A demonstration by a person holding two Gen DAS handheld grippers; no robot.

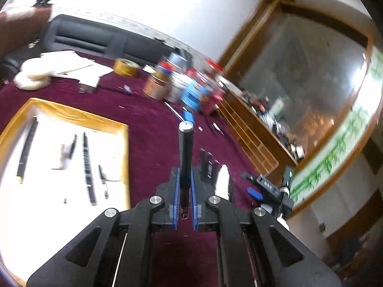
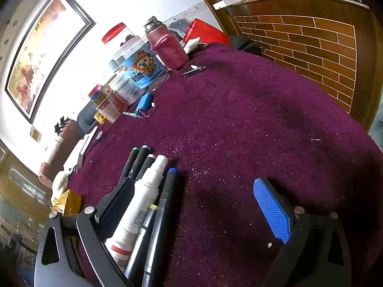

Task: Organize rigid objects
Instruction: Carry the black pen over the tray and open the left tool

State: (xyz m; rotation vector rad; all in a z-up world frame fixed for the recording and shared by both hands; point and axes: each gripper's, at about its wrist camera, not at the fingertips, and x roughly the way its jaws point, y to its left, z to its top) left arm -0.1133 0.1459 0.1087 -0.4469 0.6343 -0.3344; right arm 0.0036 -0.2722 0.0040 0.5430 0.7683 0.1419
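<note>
- Clamped between the blue pads of the left gripper (image 1: 184,186), a black pen (image 1: 185,153) stands out along the fingers, its silver end cap pointing away from the camera, above a maroon cloth (image 1: 148,110).
- Just right of that gripper, a row of markers (image 1: 208,165) and a white tube (image 1: 222,179) lie on the cloth.
- To the left sits a gold-edged tray (image 1: 124,143) with several pens (image 1: 87,167) laid on its white floor.
- Farther back, blurred jars (image 1: 189,83) and a tape roll (image 1: 125,67) crowd the cloth.
- The right gripper (image 2: 191,203) stands wide, its jaws well apart and nothing pressed between them.
- Its left finger (image 2: 119,196) lies just beside the same markers (image 2: 143,160) and white tube (image 2: 141,196); whether it touches them cannot be told. Its right finger (image 2: 273,210) rests over bare cloth (image 2: 251,119).
</note>
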